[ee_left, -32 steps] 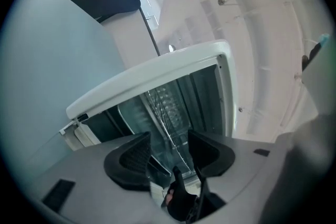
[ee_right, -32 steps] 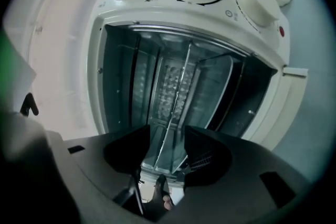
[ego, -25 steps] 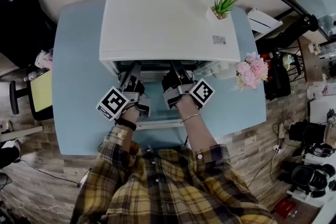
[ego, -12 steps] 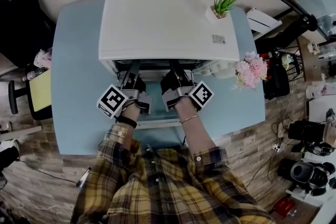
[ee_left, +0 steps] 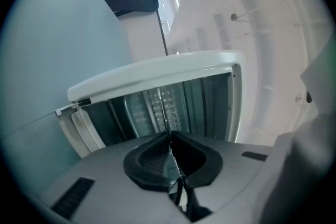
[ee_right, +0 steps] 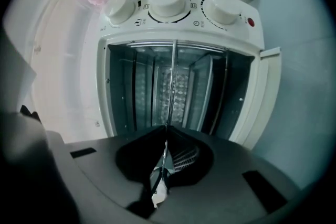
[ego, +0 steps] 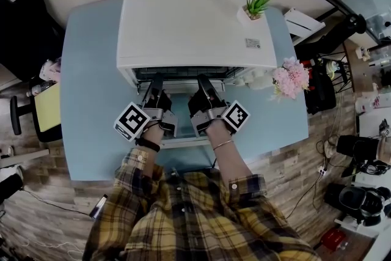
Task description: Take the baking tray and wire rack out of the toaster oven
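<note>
Just changed: both sets of fingers have just been closing, with a thin metal lip between each pair. That's the grab made!
Left gripper (ee_left: 169, 139): clamped tight on the lip, only a sliver of sheet showing between the fingers (ee_left: 144, 162).
Right gripper (ee_right: 166, 131): same story, pinched hard on the same edge, on the side nearer the knobs (ee_right: 167, 1).
Held thing: edge-on it reads as the front rim of the baking tray (ee_right: 172, 86); from this angle I can't rule out the wire rack.
Where it sits: inside the toaster oven (ego: 195, 27), running back into the cavity, front rim at the mouth above the dropped door (ego: 183, 143).
Oven: standing on the pale blue surface (ego: 91, 101).
What it means: the two-handed grip looks set, so I reckon a level, straight pull toward the person comes next.
Risk: an uneven pull could jam it against the oven walls.
</note>
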The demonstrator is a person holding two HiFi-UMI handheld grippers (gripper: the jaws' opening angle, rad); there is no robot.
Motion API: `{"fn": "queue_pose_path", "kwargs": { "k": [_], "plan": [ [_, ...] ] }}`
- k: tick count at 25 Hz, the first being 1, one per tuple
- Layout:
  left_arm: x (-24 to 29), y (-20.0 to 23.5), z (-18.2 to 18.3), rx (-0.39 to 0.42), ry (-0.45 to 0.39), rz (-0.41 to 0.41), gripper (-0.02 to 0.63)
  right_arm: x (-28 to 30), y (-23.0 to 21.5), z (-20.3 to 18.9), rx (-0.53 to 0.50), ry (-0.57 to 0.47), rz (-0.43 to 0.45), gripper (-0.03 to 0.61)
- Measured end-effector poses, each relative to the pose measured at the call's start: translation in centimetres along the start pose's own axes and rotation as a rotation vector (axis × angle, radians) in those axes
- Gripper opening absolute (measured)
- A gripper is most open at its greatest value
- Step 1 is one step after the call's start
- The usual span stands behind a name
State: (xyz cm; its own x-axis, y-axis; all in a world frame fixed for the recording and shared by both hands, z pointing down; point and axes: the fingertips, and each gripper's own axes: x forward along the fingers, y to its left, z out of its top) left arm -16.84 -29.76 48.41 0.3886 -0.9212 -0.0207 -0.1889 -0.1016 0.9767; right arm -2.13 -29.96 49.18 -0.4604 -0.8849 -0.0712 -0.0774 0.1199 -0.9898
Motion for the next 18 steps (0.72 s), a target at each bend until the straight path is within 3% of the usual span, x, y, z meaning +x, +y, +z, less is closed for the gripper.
{"fn": "queue_pose_path", "kwargs": {
  "k": [14,18],
  "plan": [
    [-4.3,-0.2,-2.0,-0.033,0.069,-0.006,0.005,-4.4,0.0,-2.0,-0.003,-0.038,-0.035,0.020],
    [-5.7,-0.5,-3.0,-0.119,0.083,-0.031,0.005,-5.8,0.4,-2.9,-0.023,-0.054,-0.024,0.020]
  ]
}}
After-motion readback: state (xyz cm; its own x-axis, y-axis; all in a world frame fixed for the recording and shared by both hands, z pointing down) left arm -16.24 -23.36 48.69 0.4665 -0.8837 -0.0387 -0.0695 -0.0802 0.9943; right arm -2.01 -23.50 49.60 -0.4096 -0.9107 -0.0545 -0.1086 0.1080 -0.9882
